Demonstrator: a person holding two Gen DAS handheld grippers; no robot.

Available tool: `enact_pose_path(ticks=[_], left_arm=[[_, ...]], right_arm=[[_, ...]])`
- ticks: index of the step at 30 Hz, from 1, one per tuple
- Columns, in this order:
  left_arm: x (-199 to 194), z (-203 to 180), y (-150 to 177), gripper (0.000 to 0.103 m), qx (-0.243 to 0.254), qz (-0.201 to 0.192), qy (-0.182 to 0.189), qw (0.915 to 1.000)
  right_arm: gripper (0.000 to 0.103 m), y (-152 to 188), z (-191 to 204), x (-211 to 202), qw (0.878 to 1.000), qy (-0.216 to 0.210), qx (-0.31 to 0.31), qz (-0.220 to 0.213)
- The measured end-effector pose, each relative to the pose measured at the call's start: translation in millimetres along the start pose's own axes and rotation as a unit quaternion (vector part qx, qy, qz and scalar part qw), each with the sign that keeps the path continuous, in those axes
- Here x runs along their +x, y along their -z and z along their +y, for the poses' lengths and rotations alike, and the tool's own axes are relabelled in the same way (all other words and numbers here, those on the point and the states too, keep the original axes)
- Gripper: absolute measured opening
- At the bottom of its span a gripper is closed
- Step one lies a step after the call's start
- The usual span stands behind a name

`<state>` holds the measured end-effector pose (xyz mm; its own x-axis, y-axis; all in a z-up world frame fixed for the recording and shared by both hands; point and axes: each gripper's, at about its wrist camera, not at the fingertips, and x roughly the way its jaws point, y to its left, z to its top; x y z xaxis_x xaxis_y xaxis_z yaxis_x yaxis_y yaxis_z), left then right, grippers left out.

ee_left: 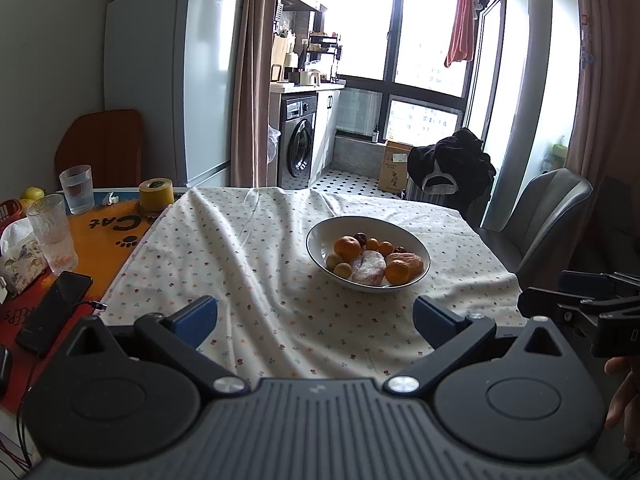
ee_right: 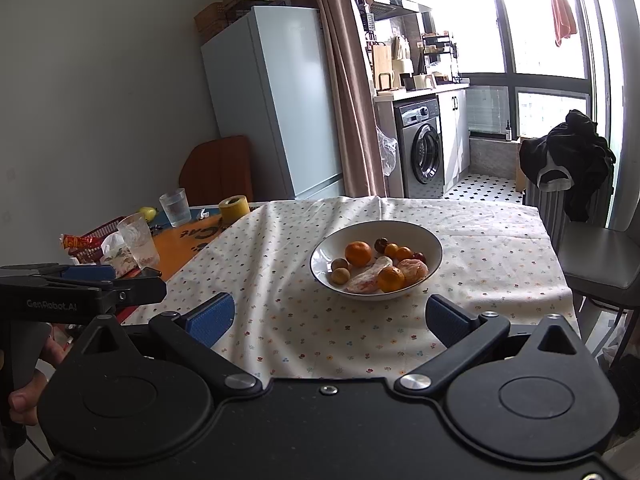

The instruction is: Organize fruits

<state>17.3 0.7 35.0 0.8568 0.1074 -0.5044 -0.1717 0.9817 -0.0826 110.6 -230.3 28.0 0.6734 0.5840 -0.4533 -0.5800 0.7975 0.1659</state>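
Note:
A white bowl (ee_left: 320, 236) (ee_right: 332, 246) stands on the flowered tablecloth (ee_left: 260, 280) (ee_right: 288, 280), a little right of centre. Inside lie oranges (ee_left: 347, 248) (ee_right: 358, 253), small brownish fruits (ee_left: 343, 270) (ee_right: 339, 277), dark red fruits (ee_left: 361, 239) (ee_right: 381, 245) and a plastic-wrapped piece (ee_left: 369, 267) (ee_right: 366, 280). My left gripper (ee_left: 315, 322) hangs open near the table's front edge, short of the bowl, nothing between its blue pads. My right gripper (ee_right: 330, 320) is open too, in front of the bowl. Each gripper shows at the side of the other's view.
On the orange mat at the left stand two glasses (ee_left: 52, 232) (ee_right: 138, 240), a yellow tape roll (ee_left: 157, 194) (ee_right: 234, 207), a tissue pack (ee_left: 18, 260), a phone (ee_left: 54, 312) and a red basket (ee_right: 96, 240). A grey chair (ee_left: 536, 216) (ee_right: 600, 260) stands at the right edge.

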Motion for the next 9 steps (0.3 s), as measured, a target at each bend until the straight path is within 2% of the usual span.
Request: enact_pose_path(ticks=[9], left_arm=[[-0.2, -0.8, 0.5, 0.103, -0.001, 0.0, 0.0, 1.0]], right_arm=[[0.103, 0.4, 0.1, 0.1, 1.0, 0.0, -0.001, 0.0]])
